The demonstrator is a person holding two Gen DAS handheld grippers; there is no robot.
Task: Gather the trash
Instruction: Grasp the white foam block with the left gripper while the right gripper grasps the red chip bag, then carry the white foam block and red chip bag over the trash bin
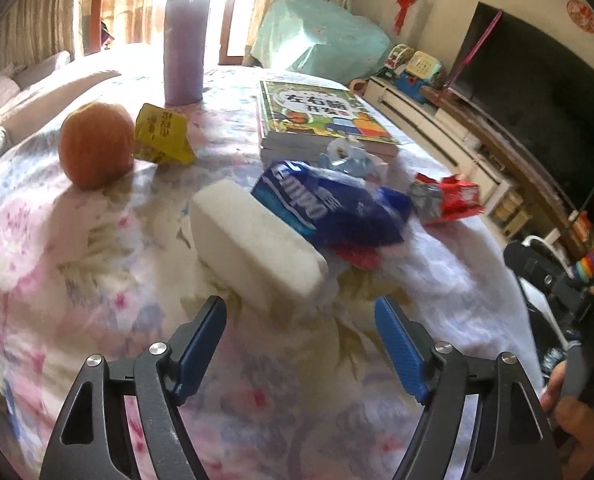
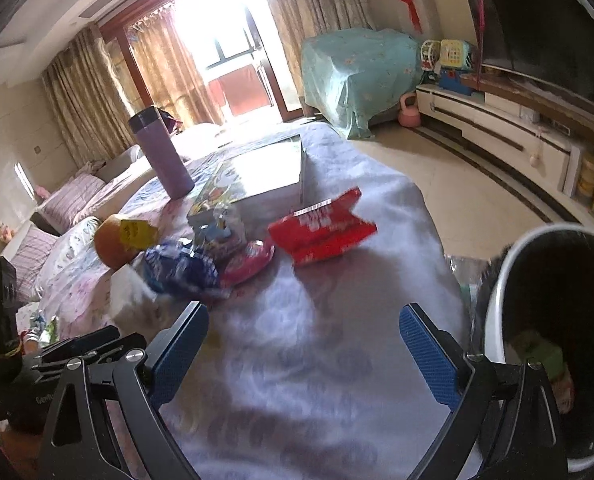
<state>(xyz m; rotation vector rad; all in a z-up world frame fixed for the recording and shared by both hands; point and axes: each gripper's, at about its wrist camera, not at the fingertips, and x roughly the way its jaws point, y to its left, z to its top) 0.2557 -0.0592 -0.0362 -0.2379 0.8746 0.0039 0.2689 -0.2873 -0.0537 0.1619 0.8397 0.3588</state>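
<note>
Wrappers lie on a table under a floral cloth (image 1: 97,280). A blue wrapper (image 1: 329,208) lies mid-table, a red wrapper (image 1: 445,198) to its right, a yellow wrapper (image 1: 161,136) beside an orange (image 1: 97,146). My left gripper (image 1: 301,324) is open and empty, just short of a white foam block (image 1: 257,248). My right gripper (image 2: 303,334) is open and empty over the cloth (image 2: 337,380), with the red wrapper (image 2: 323,228) and blue wrapper (image 2: 181,268) ahead. A white trash bin (image 2: 493,320) with a dark liner stands at its right.
A purple flask (image 1: 185,44) and stacked books (image 1: 317,120) stand at the table's far side. A small pink wrapper (image 2: 249,262) lies by the blue one. A TV stand (image 2: 497,128), a TV, a covered chair (image 2: 357,76) and a sofa surround the table.
</note>
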